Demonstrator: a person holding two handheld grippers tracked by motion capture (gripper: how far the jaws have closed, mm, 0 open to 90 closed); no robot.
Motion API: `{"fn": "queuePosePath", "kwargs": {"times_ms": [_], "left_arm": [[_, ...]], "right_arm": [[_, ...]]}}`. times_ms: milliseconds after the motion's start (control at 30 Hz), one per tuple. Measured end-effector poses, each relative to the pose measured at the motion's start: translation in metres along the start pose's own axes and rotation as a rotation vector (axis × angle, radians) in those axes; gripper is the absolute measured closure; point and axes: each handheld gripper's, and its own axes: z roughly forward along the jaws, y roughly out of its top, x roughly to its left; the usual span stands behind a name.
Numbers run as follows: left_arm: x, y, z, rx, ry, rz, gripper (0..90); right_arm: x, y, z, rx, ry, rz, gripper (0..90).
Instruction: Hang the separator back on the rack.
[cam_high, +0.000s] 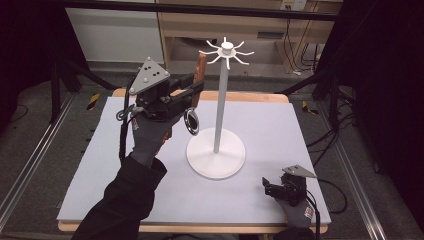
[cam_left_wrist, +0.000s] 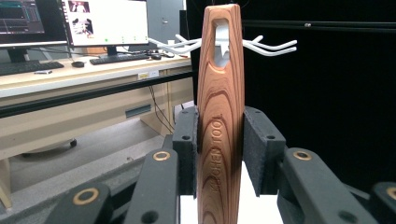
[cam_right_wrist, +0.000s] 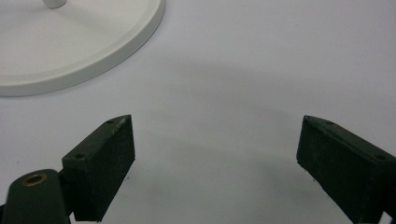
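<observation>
Utensil (cam_left_wrist: 220, 126): upright, clamped in left hand-held gripper (cam_high: 192, 90)
Rack hooks (cam_high: 226, 50): just beyond its slotted top
Right hand-held gripper (cam_right_wrist: 215, 158): open on worktop (cam_high: 280, 130)

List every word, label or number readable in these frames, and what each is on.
"KITCHEN TOOL": engraved lengthwise on the wooden handle clamped in the left gripper.
Monitor screens and desk-edge sticker: too small to read.
Nothing else legible.
</observation>
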Motion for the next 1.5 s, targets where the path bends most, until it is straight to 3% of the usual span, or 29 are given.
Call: {"fn": "queuePosePath", "kwargs": {"times_ms": [700, 1033, 1500], "left_arm": [[-0.004, 0.002, 0.013, 0.016, 0.004, 0.003, 67.7], [-0.002, -0.007, 0.025, 0.029, 0.007, -0.011, 67.7], [0.001, -0.012, 0.027, 0.008, -0.008, -0.025, 66.4]], "right_arm": [[0.000, 0.000, 0.000, -0.002, 0.004, 0.002, 11.8], [0.000, 0.000, 0.000, -0.001, 0.005, 0.004, 11.7], [0.001, 0.000, 0.000, 0.000, 0.005, 0.004, 11.7]]}}
